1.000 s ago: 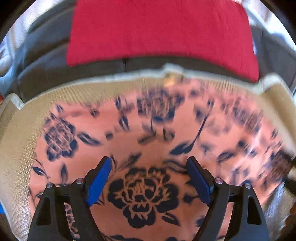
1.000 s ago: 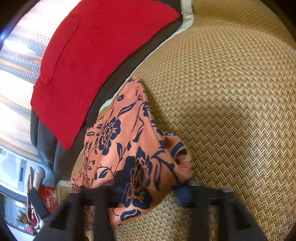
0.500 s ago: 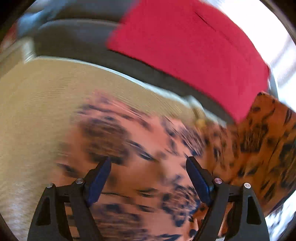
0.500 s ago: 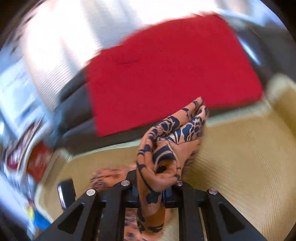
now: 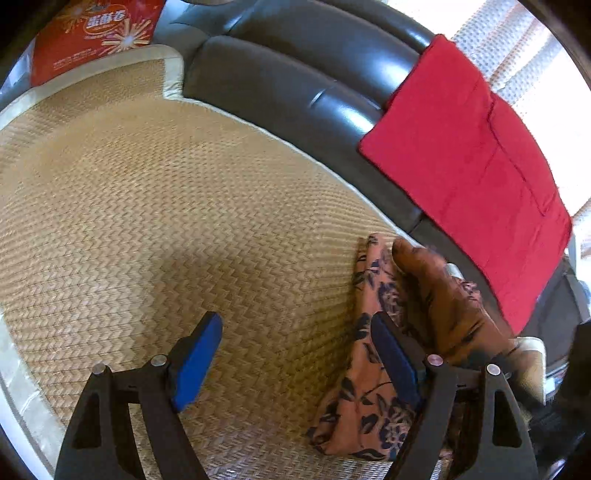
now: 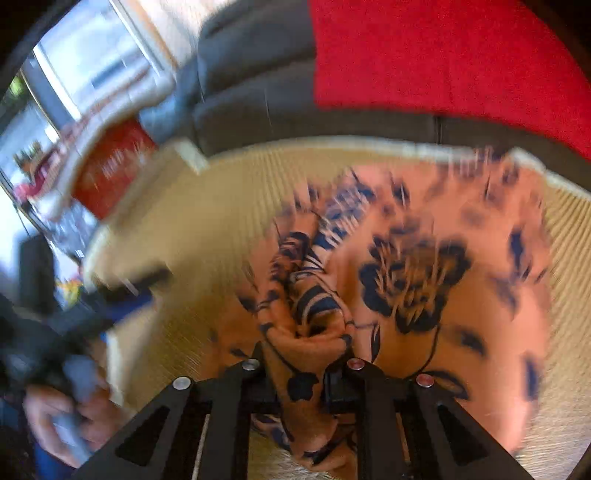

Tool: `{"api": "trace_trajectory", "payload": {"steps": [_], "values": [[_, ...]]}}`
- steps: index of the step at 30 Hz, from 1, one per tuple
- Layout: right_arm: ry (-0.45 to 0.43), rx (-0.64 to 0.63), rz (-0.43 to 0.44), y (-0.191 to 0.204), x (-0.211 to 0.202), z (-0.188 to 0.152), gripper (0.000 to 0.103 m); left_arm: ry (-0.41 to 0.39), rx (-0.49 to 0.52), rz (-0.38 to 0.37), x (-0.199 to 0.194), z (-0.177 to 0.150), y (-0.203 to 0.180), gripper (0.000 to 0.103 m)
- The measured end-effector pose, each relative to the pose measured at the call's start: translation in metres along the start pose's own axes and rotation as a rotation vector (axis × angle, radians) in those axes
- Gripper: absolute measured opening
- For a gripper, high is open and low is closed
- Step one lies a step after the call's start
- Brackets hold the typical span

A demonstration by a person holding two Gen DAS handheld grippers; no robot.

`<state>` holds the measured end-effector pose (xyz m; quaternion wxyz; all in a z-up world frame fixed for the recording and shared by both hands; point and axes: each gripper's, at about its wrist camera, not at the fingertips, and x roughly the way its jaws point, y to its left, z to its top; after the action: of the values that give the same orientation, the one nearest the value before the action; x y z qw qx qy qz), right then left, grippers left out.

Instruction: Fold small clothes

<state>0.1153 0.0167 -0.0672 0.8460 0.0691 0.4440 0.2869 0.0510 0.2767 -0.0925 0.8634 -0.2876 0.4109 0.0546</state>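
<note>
Clearly, the widest free ground is the woven mat (image 5: 155, 206), bare from its pale bound edge near the red printed box (image 5: 92, 33) across to the floral garment (image 5: 369, 387). Behind the mat its border meets the dark sofa back (image 5: 295, 77), where a red cloth (image 5: 476, 177) is draped; the garment's far tip lies just beside that border, below the cloth.

Over the mat, the left hand-held gripper (image 5: 299, 363) points steeply down, its blue pads (image 5: 195, 365) spread wide with only bare weave between them. The garment lies against the outer side of one finger, not between the pads.

With its jaws having just been closing, the right hand-held gripper (image 6: 299, 384) has them pressed onto a gathered fold of the floral garment (image 6: 406, 295), pinching it; the bunched cloth rises ahead of the fingers while the rest spreads flat on the mat toward the red cloth (image 6: 443, 55).

Only the left wrist view shows the mat sharply, along with the box's lettering. Only the right wrist view, much blurred, shows the grip itself, the garment's broad spread, and at its left edge a hand (image 6: 66, 421) around a grey handle, with a dark, blue-tipped shape above it that I cannot make out surely.
</note>
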Motion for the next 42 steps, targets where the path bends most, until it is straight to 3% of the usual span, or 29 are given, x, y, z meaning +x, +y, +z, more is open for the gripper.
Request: {"api": "trace_trajectory", "payload": {"steps": [4, 8, 10, 14, 22, 25, 26, 27, 29, 32, 37, 40, 42], "values": [[-0.105, -0.047, 0.057, 0.022, -0.035, 0.011, 0.015, -0.003, 0.004, -0.077, -0.004, 0.002, -0.003, 0.083], [0.095, -0.096, -0.033, 0.022, 0.032, -0.024, 0.015, -0.005, -0.025, -0.056, -0.006, 0.003, 0.006, 0.083], [0.152, -0.093, -0.048, 0.016, 0.053, -0.037, 0.015, -0.008, -0.025, -0.045, -0.013, 0.001, 0.012, 0.083], [0.091, -0.117, -0.03, 0.032, 0.047, -0.037, 0.02, -0.011, -0.007, -0.027, -0.019, -0.001, 0.014, 0.083], [0.005, -0.116, -0.027, 0.038, 0.015, -0.047, 0.017, -0.033, 0.048, -0.018, -0.027, -0.003, 0.005, 0.083], [0.058, -0.198, -0.032, 0.048, 0.035, -0.056, 0.027, -0.028, 0.031, 0.001, -0.029, -0.003, 0.008, 0.083], [0.091, -0.218, -0.017, 0.048, 0.047, -0.065, 0.039, -0.031, 0.025, -0.001, -0.033, -0.003, 0.009, 0.083], [0.109, -0.231, -0.004, 0.047, 0.054, -0.074, 0.043, -0.035, 0.026, -0.003, -0.036, -0.004, 0.01, 0.083], [0.078, -0.232, 0.018, 0.044, 0.047, -0.08, 0.046, -0.031, 0.041, -0.005, -0.04, -0.005, 0.007, 0.083], [0.066, -0.193, 0.096, 0.038, 0.03, -0.082, 0.068, -0.006, 0.069, -0.023, -0.04, -0.01, -0.005, 0.083], [0.003, -0.104, 0.125, 0.012, -0.018, -0.098, 0.07, 0.008, 0.186, -0.08, -0.046, -0.025, -0.047, 0.083], [-0.029, -0.019, 0.126, -0.014, -0.045, -0.107, 0.07, 0.047, 0.302, -0.049, -0.037, -0.04, -0.071, 0.083], [-0.048, 0.042, 0.121, -0.033, -0.061, -0.111, 0.073, 0.123, 0.349, 0.054, -0.015, -0.053, -0.071, 0.083]]}}
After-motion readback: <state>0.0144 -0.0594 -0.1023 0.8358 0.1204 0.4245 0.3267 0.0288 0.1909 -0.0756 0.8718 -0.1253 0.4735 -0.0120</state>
